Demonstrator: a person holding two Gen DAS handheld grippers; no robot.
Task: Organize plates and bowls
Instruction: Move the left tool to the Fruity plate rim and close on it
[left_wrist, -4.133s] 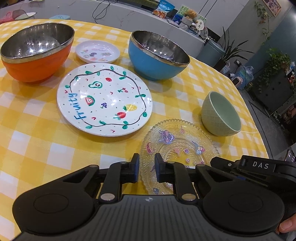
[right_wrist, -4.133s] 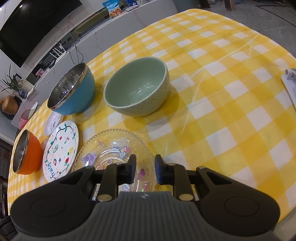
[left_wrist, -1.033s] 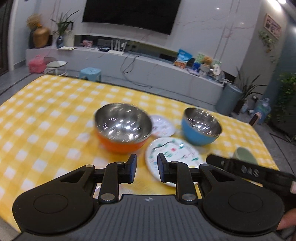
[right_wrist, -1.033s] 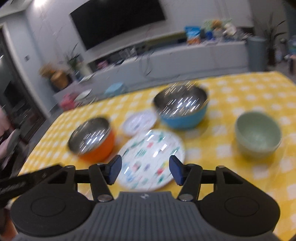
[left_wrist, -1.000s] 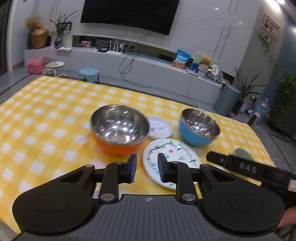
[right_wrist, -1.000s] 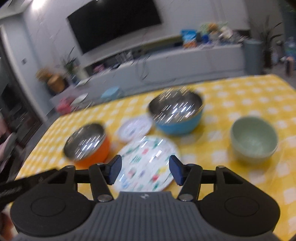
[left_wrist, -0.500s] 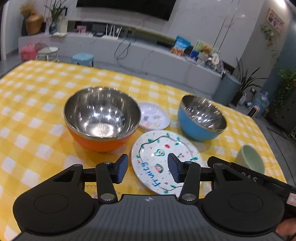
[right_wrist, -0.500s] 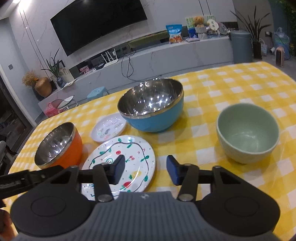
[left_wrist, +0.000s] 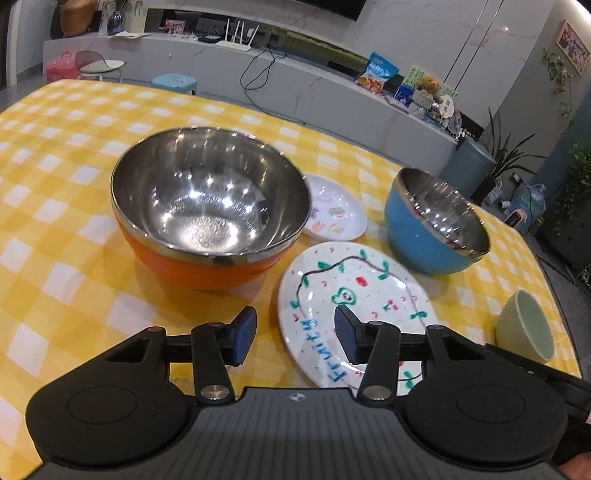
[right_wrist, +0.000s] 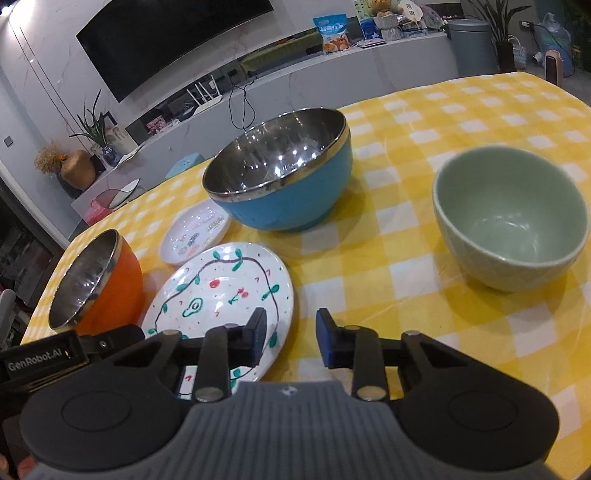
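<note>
Dishes laid out singly on a yellow checked tablecloth (left_wrist: 55, 229); nothing is yet stacked.

Taking the fruit-patterned plate (right_wrist: 221, 291) as landmark: the orange bowl (left_wrist: 207, 210) is set just to its left, the small white plate (left_wrist: 334, 216) just behind it, the blue bowl (right_wrist: 284, 173) behind and to its right, and the green bowl (right_wrist: 511, 218) well apart on the right. The left gripper (left_wrist: 293, 338) and right gripper (right_wrist: 290, 341) are both held with jaws parted and empty, above the plate's near edge. All nesting and stacking is judged still to be done.
</note>
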